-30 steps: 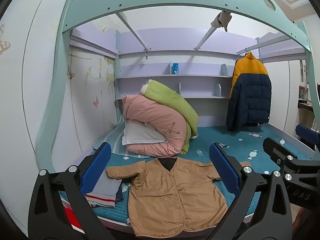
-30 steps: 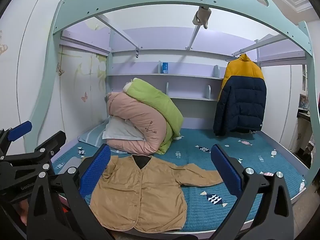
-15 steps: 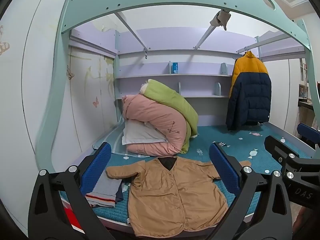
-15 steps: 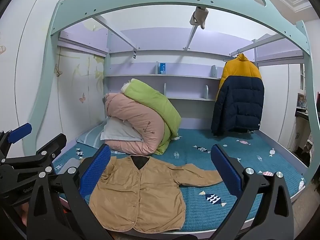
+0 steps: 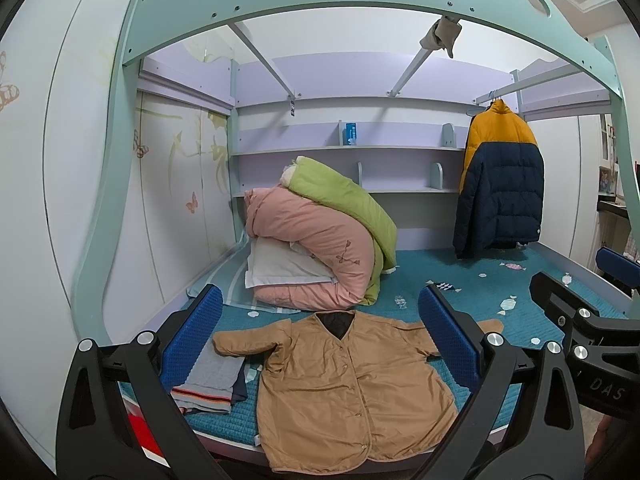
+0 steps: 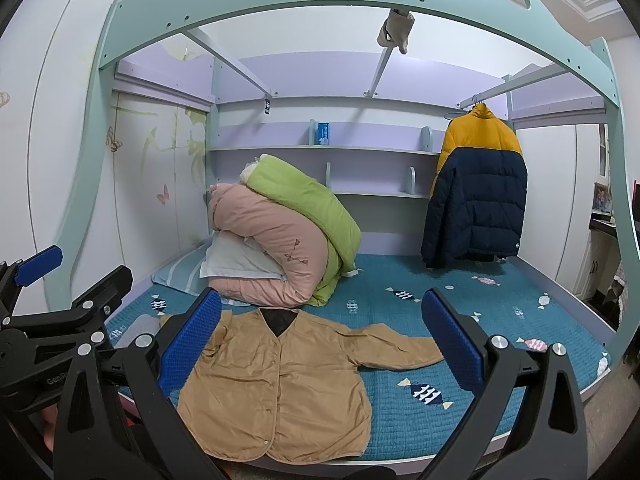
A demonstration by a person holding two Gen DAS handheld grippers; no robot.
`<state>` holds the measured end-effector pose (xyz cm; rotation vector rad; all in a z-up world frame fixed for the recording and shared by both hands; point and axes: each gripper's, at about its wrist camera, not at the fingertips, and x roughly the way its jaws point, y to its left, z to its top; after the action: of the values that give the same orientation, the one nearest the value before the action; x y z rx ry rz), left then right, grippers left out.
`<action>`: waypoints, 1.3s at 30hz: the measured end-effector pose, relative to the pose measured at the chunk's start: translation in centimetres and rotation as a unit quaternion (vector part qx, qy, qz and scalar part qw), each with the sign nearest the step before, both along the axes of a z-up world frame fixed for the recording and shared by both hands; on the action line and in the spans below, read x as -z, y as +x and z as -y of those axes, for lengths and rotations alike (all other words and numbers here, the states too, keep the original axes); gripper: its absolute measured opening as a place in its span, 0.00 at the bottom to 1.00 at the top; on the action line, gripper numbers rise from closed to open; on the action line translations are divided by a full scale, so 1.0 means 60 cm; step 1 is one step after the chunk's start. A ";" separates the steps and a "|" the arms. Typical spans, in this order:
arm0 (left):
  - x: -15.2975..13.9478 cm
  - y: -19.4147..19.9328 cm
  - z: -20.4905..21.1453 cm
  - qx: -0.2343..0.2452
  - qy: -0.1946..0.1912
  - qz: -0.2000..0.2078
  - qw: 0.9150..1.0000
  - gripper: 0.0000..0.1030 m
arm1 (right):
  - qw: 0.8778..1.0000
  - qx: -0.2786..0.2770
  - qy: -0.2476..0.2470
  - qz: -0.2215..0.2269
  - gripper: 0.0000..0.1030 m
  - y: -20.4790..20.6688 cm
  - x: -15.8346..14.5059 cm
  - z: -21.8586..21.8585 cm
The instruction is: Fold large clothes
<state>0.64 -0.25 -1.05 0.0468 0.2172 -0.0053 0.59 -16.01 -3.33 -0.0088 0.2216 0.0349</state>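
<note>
Tan jacket [image 5: 344,384] flat as before, both grippers (left [image 5: 320,344], right [image 6: 320,344]) still spread wide, empty

We carry two grippers, left gripper [image 5: 320,344] and right gripper [image 6: 320,340]: black angular frames, silver round-headed screws, blue dimpled fingers [image 5: 192,334], white lettering partly legible on the side bodies.

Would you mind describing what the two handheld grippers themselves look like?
Both the left gripper and right gripper have black angular frames with silver bolts. Their fingers carry blue, dimpled pads. White lettering marks the bodies. No cables or sleeves show.
</note>
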 end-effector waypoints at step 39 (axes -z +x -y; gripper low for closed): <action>-0.001 0.002 -0.002 -0.001 0.004 -0.002 1.000 0.95 | 1.000 0.002 -0.001 0.000 0.94 0.002 0.002 0.002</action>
<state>0.76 -0.15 -0.98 0.0537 0.2215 -0.0035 0.69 -16.12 -3.44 -0.0098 0.2216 0.0308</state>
